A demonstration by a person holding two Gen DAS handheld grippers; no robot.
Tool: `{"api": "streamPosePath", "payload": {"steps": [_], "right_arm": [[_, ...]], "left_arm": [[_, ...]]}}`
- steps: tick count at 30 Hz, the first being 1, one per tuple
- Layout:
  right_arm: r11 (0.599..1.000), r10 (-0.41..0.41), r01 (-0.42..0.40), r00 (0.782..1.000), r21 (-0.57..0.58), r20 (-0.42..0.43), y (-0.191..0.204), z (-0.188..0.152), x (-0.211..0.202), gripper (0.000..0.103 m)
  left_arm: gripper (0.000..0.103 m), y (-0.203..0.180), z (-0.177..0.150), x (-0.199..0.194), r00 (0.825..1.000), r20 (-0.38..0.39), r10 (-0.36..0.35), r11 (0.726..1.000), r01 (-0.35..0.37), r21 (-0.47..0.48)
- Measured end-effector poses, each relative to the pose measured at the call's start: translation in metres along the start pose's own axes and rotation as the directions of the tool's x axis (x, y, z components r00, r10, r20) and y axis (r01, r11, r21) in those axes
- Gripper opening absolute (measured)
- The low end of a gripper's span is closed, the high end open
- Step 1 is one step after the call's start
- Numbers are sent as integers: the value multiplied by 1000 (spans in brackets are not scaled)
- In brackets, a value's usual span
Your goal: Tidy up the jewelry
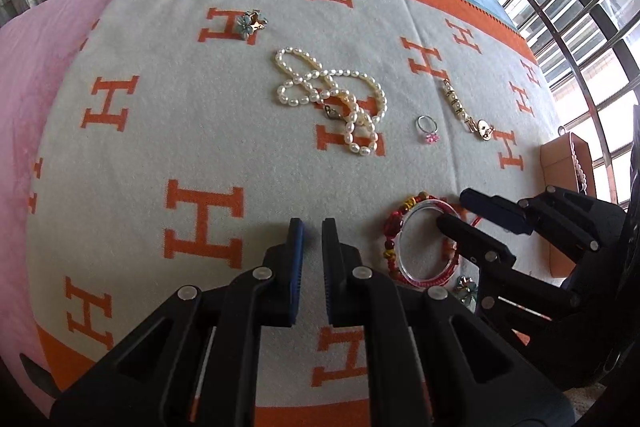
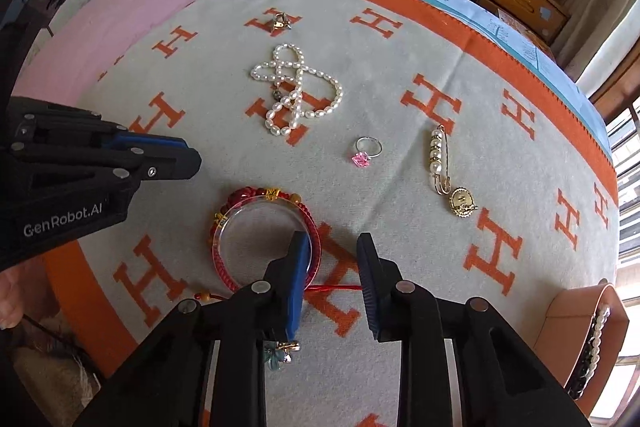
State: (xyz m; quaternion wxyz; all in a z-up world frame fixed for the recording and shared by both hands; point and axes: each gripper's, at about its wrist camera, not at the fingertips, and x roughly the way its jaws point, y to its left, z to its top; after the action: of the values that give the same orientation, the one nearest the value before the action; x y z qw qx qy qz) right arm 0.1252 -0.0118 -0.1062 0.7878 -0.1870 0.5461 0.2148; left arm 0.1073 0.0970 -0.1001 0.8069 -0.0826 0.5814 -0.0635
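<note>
Seen from the left wrist: at far left, pink bedding (image 1: 24, 87), then a grey blanket (image 1: 120, 167) with orange H letters spread over a bed. Upper left, a blue flower earring (image 1: 251, 23) lying alone. Bottom centre, the left gripper (image 1: 313, 227), pointing down over bare blanket, closed to a thin slit and holding nothing. Centre, a looped pearl necklace (image 1: 332, 99). Right of it, a silver ring (image 1: 428, 131) with a pink stone, then a pearl pin (image 1: 468, 107) with a gold charm. Lower right, a red beaded bracelet (image 1: 424, 243) wrapped around a clear bangle, with a second flower earring (image 1: 466, 289) just beside it. Over the bracelet's right edge, the right gripper (image 2: 332, 247), partly open, one finger above the rim and the other outside it; only a trailing red cord between them, with no squeeze visible. At far right, an orange-brown box (image 2: 580, 307), already holding a pearl strand (image 2: 600, 331); something dark below that, too unclear to name. Judging by this, sorting barely begun: one strand boxed, six pieces left on the blanket, and the bracelet likely next to be picked up.
</note>
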Motion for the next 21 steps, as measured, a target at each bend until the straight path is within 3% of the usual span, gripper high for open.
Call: {"api": "streamPosePath", "payload": {"steps": [1, 3, 7, 13, 21], "right_arm": [[1000, 10, -10, 1000, -10, 1, 2, 0, 0, 12], [1000, 26, -26, 1000, -10, 4, 5, 0, 0, 7], [995, 77, -78, 997, 64, 16, -7, -3, -6, 6], [961, 124, -146, 986, 236, 109, -49, -16, -38, 6], [908, 64, -162, 965, 386, 253, -110, -40, -102, 6]], "left_arm": [[7, 0, 1, 0, 1000, 0, -2, 1000, 2, -3], [7, 1, 4, -1, 1000, 4, -5, 1000, 5, -6], [7, 6, 12, -8, 1000, 14, -19, 1000, 19, -24], [7, 11, 27, -18, 999, 27, -32, 998, 33, -59], [7, -11, 51, -17, 998, 20, -54, 998, 55, -38]]}}
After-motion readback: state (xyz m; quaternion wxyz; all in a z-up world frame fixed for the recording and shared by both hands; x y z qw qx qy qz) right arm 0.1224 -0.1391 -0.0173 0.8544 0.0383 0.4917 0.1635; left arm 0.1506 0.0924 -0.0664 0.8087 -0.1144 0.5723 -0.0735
